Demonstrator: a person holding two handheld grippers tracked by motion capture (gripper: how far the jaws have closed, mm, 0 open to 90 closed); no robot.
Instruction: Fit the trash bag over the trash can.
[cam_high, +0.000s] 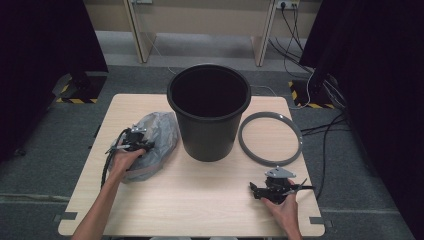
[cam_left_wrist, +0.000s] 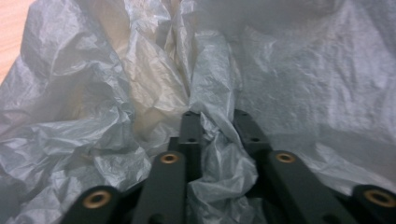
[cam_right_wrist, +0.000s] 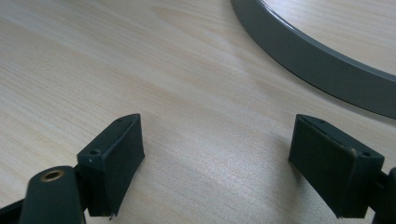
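High view, left to right: left gripper (cam_high: 134, 141) on crumpled grey plastic bag (cam_high: 161, 131) at table's (cam_high: 200, 200) left side, jaws clamped on a fold of film. Black bucket (cam_high: 208, 120) upright mid-table, just beside bag. Grey ring (cam_high: 270, 138) flat right of bucket. Right gripper (cam_high: 256, 188) near front edge, jaws wide, holding nothing.

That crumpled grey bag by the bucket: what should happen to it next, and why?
Probably lift it a little. The left tongs have a fold of the plastic bag pinched between them, and the open bucket stands right beside it, seemingly unlined. The right tongs rest open on the table, free to help.
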